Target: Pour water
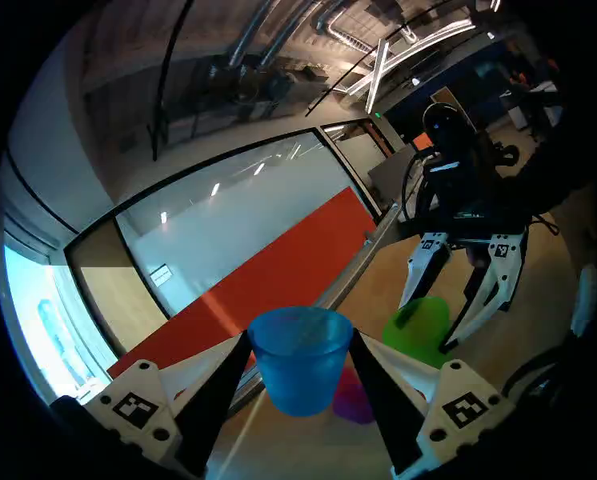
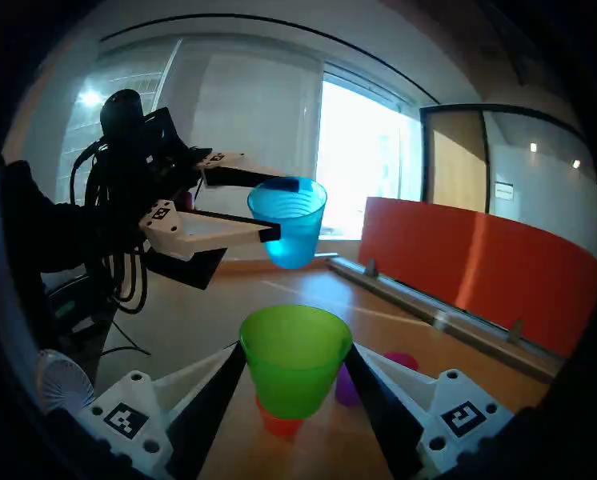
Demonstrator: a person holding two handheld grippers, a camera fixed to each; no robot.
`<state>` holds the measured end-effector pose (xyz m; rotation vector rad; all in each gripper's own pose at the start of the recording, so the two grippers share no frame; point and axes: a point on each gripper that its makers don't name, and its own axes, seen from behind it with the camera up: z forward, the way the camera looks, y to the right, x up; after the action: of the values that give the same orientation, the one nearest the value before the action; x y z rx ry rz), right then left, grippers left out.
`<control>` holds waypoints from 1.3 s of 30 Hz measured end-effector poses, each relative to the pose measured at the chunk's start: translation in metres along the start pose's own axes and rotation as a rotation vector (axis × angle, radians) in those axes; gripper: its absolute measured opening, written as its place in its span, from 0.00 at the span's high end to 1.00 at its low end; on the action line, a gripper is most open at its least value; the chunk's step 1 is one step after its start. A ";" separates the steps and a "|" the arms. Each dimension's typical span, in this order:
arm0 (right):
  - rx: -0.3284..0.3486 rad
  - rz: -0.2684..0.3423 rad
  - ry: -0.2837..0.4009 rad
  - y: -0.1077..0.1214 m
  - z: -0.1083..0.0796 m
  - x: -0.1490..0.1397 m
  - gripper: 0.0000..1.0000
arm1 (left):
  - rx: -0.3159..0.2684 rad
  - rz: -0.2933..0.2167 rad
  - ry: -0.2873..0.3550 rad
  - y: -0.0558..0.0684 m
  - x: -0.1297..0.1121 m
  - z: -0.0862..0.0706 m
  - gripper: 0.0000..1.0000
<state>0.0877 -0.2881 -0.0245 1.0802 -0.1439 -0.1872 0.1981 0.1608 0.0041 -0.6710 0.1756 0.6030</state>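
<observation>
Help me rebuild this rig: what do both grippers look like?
Both the left gripper and the right gripper have tapering white fingers with black inner pads and a square black-and-white marker at each finger's base. Black cables loop off the left one's black body.

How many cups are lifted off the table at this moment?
2. The blue cup is in the left gripper, the green cup in the right gripper. Other cups below them, partly hidden, seem to stand on the table.

Wooden surface point(image 2: 194, 328) below the right jaws, orange cup point(image 2: 281, 424) low between them, purple cup point(image 2: 345, 386) beside it, orange panel point(image 2: 490, 256) ahead-right, metal rail point(image 2: 426, 308) along its base, bright window point(image 2: 362, 152) dead ahead, ceiling pipes point(image 1: 254, 44) above the left jaws.
</observation>
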 end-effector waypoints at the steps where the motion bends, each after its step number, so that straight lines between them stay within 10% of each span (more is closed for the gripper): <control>1: 0.003 0.001 0.002 -0.001 0.002 0.001 0.08 | 0.000 0.010 0.001 0.000 0.001 0.001 0.13; 39: 0.037 0.016 0.029 -0.004 0.019 0.003 0.09 | 0.015 0.306 0.020 0.007 0.022 0.024 0.13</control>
<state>0.0867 -0.3075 -0.0191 1.1175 -0.1303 -0.1545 0.2114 0.1908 0.0113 -0.6400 0.3048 0.8879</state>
